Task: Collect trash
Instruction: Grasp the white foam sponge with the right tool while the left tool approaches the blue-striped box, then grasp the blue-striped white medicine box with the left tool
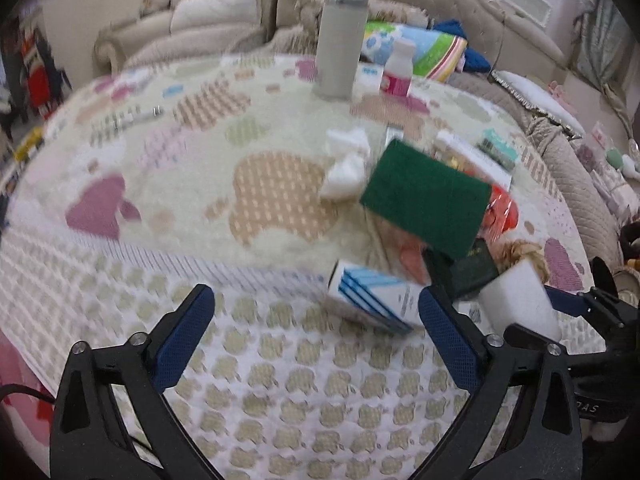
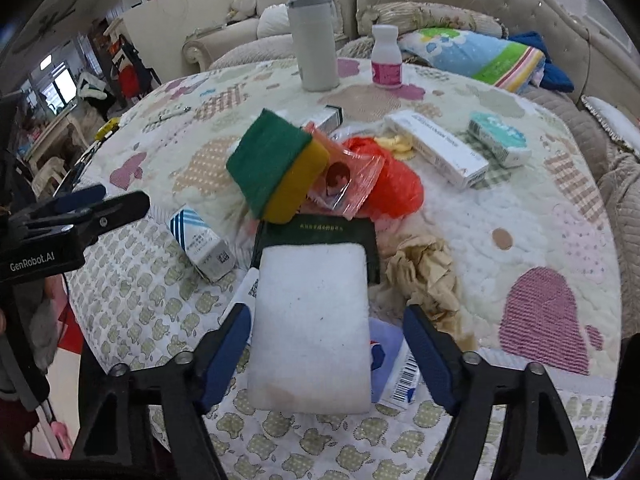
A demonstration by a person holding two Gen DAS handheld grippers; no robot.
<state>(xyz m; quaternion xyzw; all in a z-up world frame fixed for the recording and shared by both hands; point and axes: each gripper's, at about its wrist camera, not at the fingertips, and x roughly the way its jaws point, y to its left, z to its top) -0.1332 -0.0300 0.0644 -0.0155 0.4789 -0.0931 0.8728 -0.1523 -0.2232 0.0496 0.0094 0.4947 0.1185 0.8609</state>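
Observation:
A heap of trash lies on the quilted table cover (image 2: 460,216). My right gripper (image 2: 326,312) points down at a white sponge (image 2: 312,328), which lies between its fingers; the left pad is at the sponge's edge and a gap shows at the right pad. Behind the sponge are a dark green booklet (image 2: 320,228), a green-and-yellow scourer (image 2: 276,164), a red plastic bag (image 2: 396,184) and crumpled brown paper (image 2: 424,272). My left gripper (image 1: 316,294) stands open over bare cloth, just short of a blue-striped box (image 1: 372,296). Crumpled white tissue (image 1: 348,164) lies further back.
A grey tumbler (image 2: 314,40) and a pink-labelled bottle (image 2: 386,58) stand at the far side. A long white box (image 2: 436,144) and a tissue pack (image 2: 500,138) lie at the right. A barcoded wrapper (image 2: 404,380) lies under the white sponge. Sofas ring the table.

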